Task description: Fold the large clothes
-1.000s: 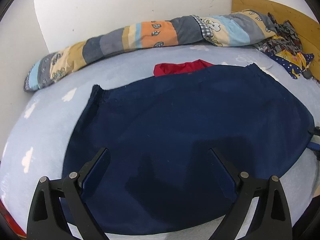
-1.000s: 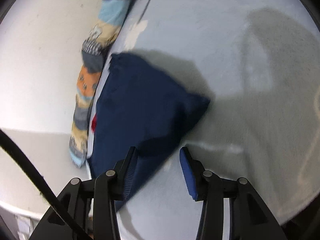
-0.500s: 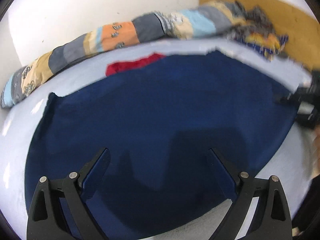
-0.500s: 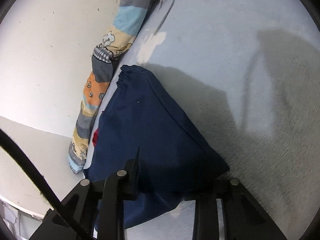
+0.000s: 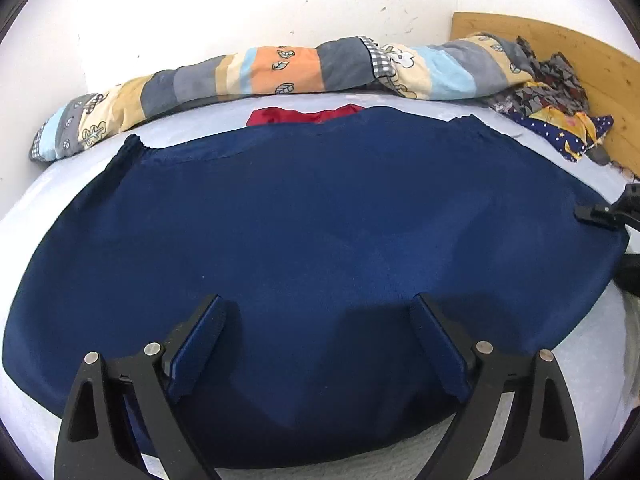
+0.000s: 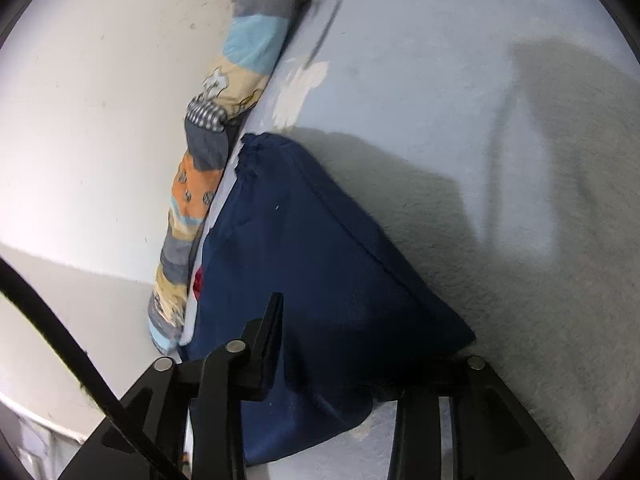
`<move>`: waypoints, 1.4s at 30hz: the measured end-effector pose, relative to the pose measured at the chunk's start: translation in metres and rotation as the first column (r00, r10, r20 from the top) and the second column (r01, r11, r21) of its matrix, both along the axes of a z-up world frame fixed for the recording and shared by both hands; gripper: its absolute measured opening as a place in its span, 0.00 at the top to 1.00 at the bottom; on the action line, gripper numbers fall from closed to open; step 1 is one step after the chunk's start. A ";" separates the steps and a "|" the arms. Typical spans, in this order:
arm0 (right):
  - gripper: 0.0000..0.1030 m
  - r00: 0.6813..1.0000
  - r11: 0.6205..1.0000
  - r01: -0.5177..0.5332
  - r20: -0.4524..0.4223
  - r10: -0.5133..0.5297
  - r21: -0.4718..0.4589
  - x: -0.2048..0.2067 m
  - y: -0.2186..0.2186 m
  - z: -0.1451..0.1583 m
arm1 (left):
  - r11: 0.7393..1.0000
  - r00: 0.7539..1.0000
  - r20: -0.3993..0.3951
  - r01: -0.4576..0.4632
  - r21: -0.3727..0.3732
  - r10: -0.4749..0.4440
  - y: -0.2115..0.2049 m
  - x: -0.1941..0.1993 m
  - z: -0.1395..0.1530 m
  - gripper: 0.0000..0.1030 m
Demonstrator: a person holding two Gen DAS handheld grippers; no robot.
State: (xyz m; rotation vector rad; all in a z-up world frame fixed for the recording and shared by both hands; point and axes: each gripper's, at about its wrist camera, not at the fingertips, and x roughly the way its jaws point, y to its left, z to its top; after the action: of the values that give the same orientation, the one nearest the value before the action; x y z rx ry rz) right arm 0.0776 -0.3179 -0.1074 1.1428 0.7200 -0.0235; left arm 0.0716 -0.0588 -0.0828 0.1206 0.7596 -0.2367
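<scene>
A large navy garment (image 5: pixel 320 216) lies spread flat on the pale blue bed sheet (image 5: pixel 592 368), its gathered waistband at the far edge. My left gripper (image 5: pixel 318 312) is open and hovers over the garment's near part, holding nothing. My right gripper (image 6: pixel 356 344) is at the garment's right corner (image 6: pixel 328 264); cloth fills the space between its fingers and hides the right finger, so its grip cannot be judged. It also shows at the right edge of the left wrist view (image 5: pixel 604 212), touching that corner.
A red garment (image 5: pixel 300 115) peeks out behind the waistband. A rolled patchwork quilt (image 5: pixel 280 72) runs along the white wall. A heap of patterned clothes (image 5: pixel 552 104) lies at the far right against the wooden headboard (image 5: pixel 592 52).
The right gripper moved forward onto the garment's right corner, and cloth now fills its jaws. The left gripper swung over the garment and back, staying open.
</scene>
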 end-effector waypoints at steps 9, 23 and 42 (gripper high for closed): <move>0.90 0.974 0.996 -0.084 0.206 0.090 -0.034 -0.001 0.029 0.061 | 1.000 1.000 -0.003 -0.013 0.001 0.013 0.000 -0.002 -0.002 0.08; 0.90 0.952 0.983 -0.182 0.252 0.173 0.014 0.028 0.107 0.133 | 0.954 0.957 0.083 -0.267 -0.137 0.280 0.132 0.008 0.113 0.09; 0.90 0.788 0.714 -0.581 -0.052 0.613 -0.390 0.111 0.440 0.047 | 0.843 0.839 0.087 -0.530 -0.086 0.537 0.291 -0.007 0.146 0.09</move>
State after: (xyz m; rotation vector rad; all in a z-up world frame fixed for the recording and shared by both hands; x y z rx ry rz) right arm 0.1889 0.1221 -0.0606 0.4831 0.9402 0.4176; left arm 0.0649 0.2320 0.0634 -0.1374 0.6499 0.2822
